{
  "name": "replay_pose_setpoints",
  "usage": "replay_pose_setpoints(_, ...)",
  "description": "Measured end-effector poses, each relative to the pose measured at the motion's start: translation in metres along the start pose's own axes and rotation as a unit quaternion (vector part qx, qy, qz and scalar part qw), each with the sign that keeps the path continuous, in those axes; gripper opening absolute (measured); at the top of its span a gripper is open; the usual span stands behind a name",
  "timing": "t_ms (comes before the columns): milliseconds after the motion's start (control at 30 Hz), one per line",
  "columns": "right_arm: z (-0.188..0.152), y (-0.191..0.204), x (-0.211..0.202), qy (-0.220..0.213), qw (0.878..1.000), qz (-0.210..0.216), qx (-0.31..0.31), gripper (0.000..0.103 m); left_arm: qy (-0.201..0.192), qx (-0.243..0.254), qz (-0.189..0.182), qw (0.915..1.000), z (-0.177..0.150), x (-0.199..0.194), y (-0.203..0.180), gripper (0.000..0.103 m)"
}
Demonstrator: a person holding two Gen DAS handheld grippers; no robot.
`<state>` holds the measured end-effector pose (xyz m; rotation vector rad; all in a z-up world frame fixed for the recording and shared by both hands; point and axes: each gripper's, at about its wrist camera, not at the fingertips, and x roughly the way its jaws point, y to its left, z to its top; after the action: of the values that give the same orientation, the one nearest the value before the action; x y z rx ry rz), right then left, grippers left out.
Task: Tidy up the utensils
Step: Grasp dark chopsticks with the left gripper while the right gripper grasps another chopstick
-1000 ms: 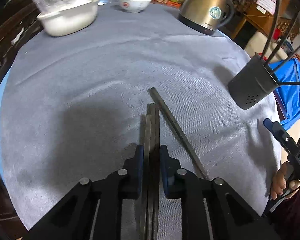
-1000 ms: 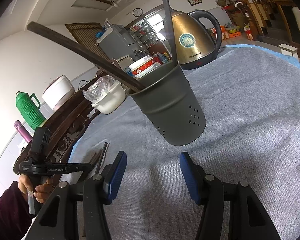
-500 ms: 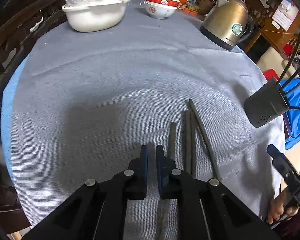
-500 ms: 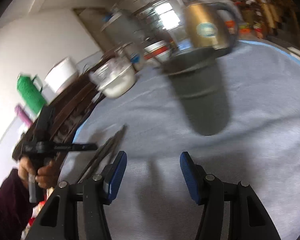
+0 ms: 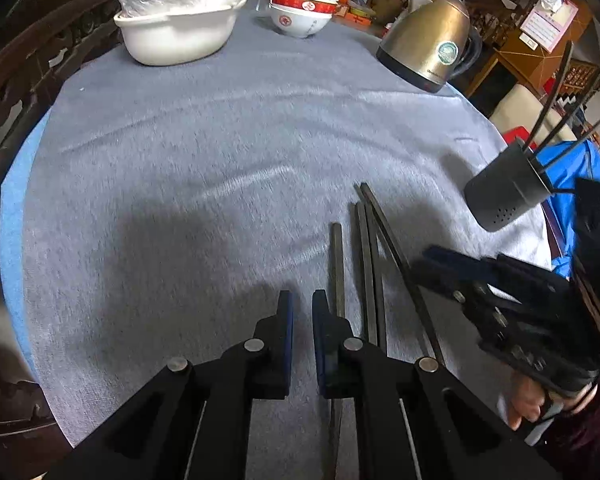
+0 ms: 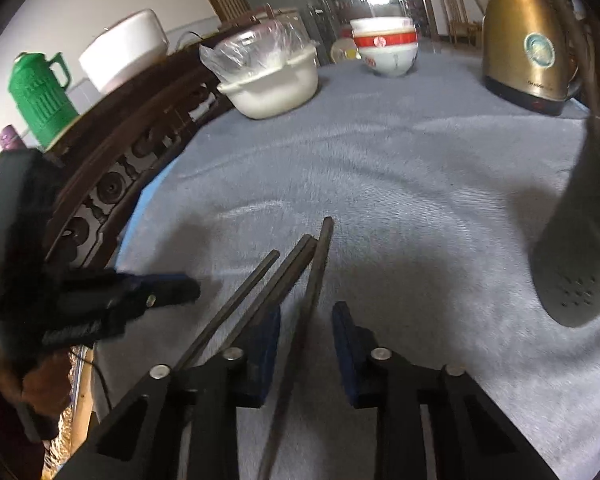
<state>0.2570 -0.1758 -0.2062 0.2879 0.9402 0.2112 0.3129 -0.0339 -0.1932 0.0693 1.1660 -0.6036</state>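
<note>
Several dark chopsticks point(image 5: 364, 248) lie side by side on the grey tablecloth point(image 5: 220, 140); they also show in the right wrist view point(image 6: 292, 268). My left gripper point(image 5: 301, 312) is nearly shut and empty, just left of them. My right gripper point(image 6: 306, 324) is open, its jaws either side of the rightmost chopstick point(image 6: 314, 280), not closed on it. It also shows in the left wrist view point(image 5: 432, 264). The dark perforated utensil holder point(image 5: 508, 192) stands at the right with several chopsticks in it; it shows in the right wrist view point(image 6: 580, 248) too.
A gold kettle point(image 5: 428, 52), stacked red-and-white bowls point(image 5: 302, 12) and a white basin with a plastic bag point(image 5: 176, 28) stand at the table's far side. A carved wooden chair back point(image 6: 140, 140) runs along the left edge. A green flask point(image 6: 40, 92) stands behind it.
My left gripper let go of the chopsticks and shifted left of them. My right gripper swung from the holder over to the chopsticks and now straddles one.
</note>
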Motion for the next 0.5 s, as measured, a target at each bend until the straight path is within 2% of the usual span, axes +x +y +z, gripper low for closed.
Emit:
replay_pose_setpoints(133, 0.005, 0.003, 0.017, 0.038, 0.999, -0.024, -0.004, 0.014, 0.009, 0.007, -0.011, 0.9999, 0.003, 0.003, -0.005, 0.009)
replay_pose_setpoints(200, 0.005, 0.004, 0.017, 0.042, 0.999, -0.026, -0.004, 0.011, 0.015, 0.011, -0.013, 0.9997, 0.005, 0.006, -0.008, 0.009)
replay_pose_setpoints(500, 0.006, -0.027, 0.003, 0.055, 0.995, -0.077, -0.019, 0.008, 0.052, 0.028, -0.004, 0.9982, 0.025, 0.034, -0.028, 0.009)
